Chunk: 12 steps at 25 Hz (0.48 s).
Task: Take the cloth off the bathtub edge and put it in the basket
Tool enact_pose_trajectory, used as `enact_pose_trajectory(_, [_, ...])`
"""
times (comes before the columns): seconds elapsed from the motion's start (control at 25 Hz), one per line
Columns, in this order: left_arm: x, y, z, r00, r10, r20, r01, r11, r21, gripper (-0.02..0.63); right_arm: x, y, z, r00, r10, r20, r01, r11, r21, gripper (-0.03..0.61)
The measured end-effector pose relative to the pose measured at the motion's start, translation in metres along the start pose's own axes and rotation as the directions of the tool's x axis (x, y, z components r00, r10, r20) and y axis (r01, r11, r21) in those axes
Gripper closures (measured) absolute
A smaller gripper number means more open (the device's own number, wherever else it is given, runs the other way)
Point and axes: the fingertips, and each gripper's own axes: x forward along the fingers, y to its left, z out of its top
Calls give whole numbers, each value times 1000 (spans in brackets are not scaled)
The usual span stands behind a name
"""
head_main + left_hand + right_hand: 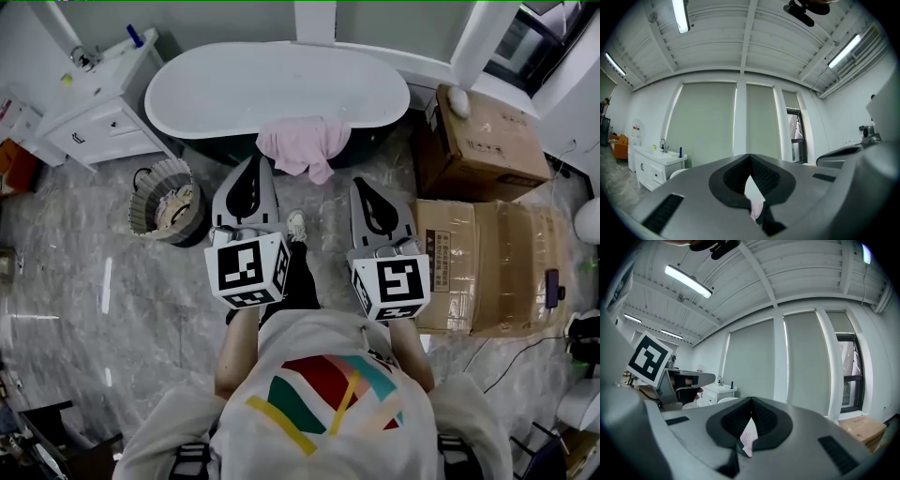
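The pink cloth (305, 145) is seen draped over the near edge of the white bathtub (272, 89), at 12 o'clock in the head view, with part of it hanging down the dark outer wall. The woven basket (150, 187) is set on the marble floor (112, 309) at 9 o'clock from the left hand-held gripper (254, 165), well apart from the cloth. Both hand-held grippers are held side by side short of the tub. The left one's jaws are pressed together with nothing between them. The right hand-held gripper (360, 186) is likewise closed and empty. A white vanity cabinet (98, 117) is placed at 10 o'clock, and cardboard boxes (487, 244) are stacked at 3 o'clock.
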Motion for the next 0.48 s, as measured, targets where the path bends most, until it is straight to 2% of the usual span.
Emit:
enact_pose_trajectory(0.2, [13,1,7,1000,-4,20,4,1000,-18,597,8,-6,8,1000,-8,27,8,1000,2,568])
enact_pose_trajectory(0.48, [37,7,7,999,-37,32,36,999,7,597,32,-13,7,999,-32,37,31,999,21,568])
